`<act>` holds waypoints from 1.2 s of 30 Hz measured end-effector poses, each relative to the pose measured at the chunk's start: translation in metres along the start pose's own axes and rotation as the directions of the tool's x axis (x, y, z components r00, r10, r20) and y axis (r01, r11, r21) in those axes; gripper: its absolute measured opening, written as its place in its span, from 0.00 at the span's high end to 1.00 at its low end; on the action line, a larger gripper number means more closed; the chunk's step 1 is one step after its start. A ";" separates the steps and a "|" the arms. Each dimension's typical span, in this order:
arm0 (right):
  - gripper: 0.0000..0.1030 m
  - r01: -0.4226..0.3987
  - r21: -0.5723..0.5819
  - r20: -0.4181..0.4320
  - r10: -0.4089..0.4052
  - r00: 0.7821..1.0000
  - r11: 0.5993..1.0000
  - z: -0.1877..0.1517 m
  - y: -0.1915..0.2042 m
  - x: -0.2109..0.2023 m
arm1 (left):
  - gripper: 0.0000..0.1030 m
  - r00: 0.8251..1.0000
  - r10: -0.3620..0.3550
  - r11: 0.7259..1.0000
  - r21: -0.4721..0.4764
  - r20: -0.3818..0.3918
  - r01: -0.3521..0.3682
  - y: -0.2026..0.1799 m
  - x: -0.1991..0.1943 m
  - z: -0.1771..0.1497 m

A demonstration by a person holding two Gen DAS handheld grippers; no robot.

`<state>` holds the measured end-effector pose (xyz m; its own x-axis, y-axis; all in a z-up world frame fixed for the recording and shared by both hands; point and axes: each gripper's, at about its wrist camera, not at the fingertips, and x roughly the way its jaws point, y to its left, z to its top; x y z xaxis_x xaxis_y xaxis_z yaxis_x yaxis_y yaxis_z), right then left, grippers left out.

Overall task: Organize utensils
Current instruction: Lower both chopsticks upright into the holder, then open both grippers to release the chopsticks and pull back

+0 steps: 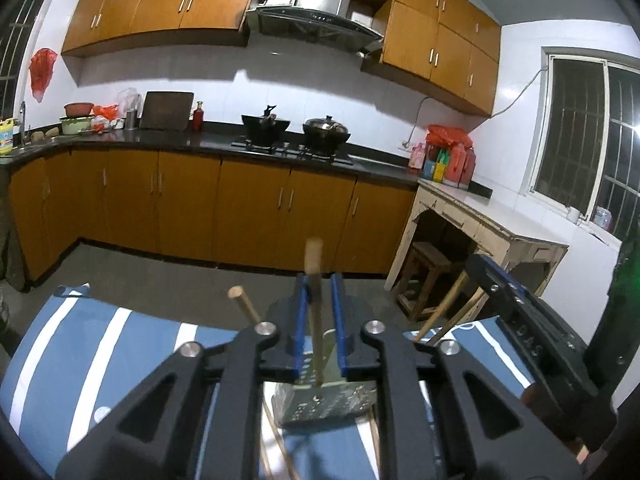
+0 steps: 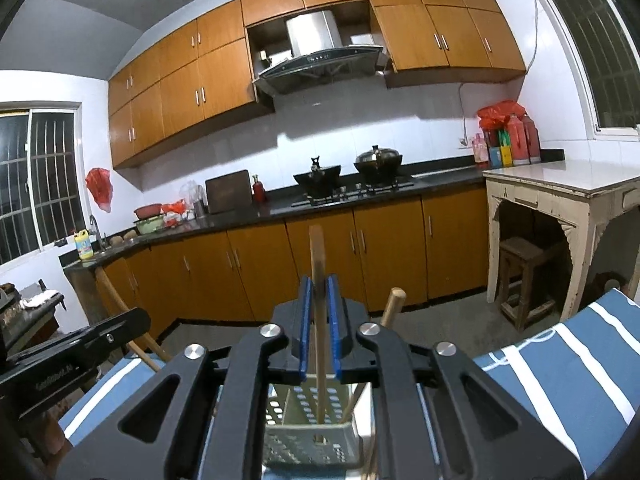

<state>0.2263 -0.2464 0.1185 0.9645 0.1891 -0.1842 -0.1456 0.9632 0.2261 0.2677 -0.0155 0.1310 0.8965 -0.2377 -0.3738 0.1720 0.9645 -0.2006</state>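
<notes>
Left tongs (image 1: 320,312) and right tongs (image 2: 320,320) stand slightly parted around wooden chopsticks (image 1: 314,280) lowered into the perforated metal holder (image 1: 324,404); advise withdrawing straight upward.

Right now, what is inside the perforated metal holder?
Wooden sticks stand in the perforated metal holder; one stick rises between the right claw pads. The holder's bottom is hidden by the claw body.

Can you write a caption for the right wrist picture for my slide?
Right gripper fingers either side of a wooden stick standing in a metal holder on a striped cloth.
</notes>
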 end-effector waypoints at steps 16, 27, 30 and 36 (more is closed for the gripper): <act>0.49 0.092 0.007 -0.014 -0.091 0.996 0.996 -0.002 -0.024 -0.066 | 0.62 0.995 0.081 0.997 0.014 0.057 -0.082 0.015 -0.081 -0.011; 0.48 0.214 0.012 -0.233 -0.206 0.950 0.977 -0.079 -0.065 -0.081 | 0.52 0.978 0.207 0.977 0.057 -0.022 -0.206 0.051 -0.117 -0.089; 0.48 0.239 0.022 -0.311 -0.221 0.925 0.971 -0.103 -0.075 -0.076 | 0.51 0.962 0.250 0.968 0.053 -0.111 -0.246 0.066 -0.102 -0.116; 0.52 0.235 0.054 -0.466 -0.183 0.866 0.971 -0.144 -0.077 -0.056 | 0.51 0.928 0.272 0.962 0.046 -0.253 -0.270 0.084 -0.075 -0.160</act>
<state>0.1520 -0.3030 -0.0265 0.7589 0.0763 -0.6467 0.0971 0.9687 0.2282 0.1494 0.0654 -0.0024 0.7761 0.0129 -0.6304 -0.0579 0.9970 -0.0508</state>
